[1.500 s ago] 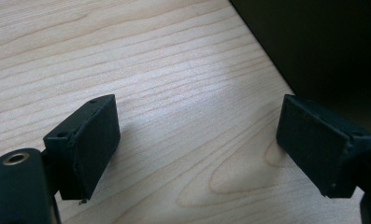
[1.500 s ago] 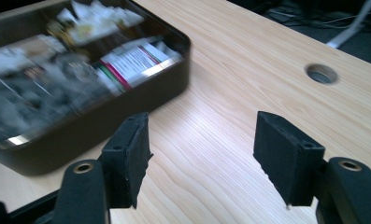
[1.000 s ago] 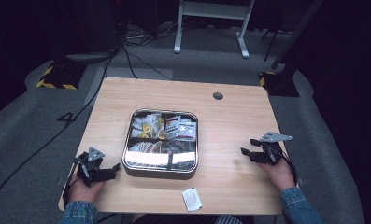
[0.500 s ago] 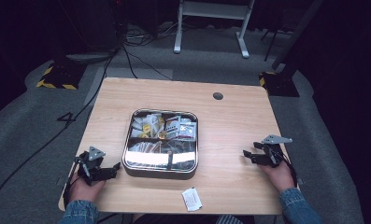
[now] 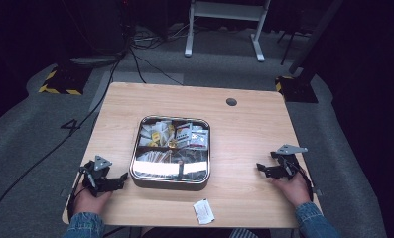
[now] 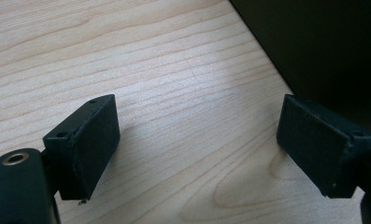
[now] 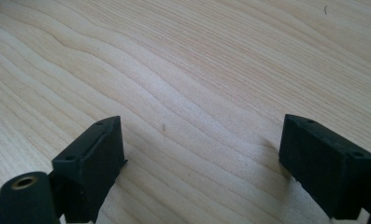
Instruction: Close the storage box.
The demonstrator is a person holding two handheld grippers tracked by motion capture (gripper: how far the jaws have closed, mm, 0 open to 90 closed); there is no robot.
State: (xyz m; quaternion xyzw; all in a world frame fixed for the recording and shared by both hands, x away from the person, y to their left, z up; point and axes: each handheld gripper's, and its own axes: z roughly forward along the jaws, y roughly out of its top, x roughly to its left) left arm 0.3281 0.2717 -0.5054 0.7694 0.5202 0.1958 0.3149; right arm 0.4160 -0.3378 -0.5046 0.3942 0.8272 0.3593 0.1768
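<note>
The left tool (image 5: 119, 180) rests low on the desk (image 5: 244, 129) near its front left corner, its jaws spread wide with only bare wood between them. In the left gripper view the left tool (image 6: 197, 149) shows both black pads apart, and the right one is cut off at the frame's edge; behind it a dark surface fills the upper right corner, too dim to tell what it is. The left hand (image 5: 88, 198) grips the tool from below, partly covered by it, with a denim cuff at the frame's bottom.

The right tool (image 5: 265, 169) lies near the desk's right edge, jaws also spread and holding nothing. In the right gripper view the right tool (image 7: 202, 161) frames plain wood grain, its right pad clipped by the edge. The right hand (image 5: 291, 186) holds it from behind.

Between the two tools sits a square metal tin (image 5: 170, 148), just beside the left tool's tips and well apart from the right one. Its compartments hold small packets, but glare on the front half blurs them. A small white packet (image 5: 203, 211) lies at the desk's front edge, its print unreadable.
</note>
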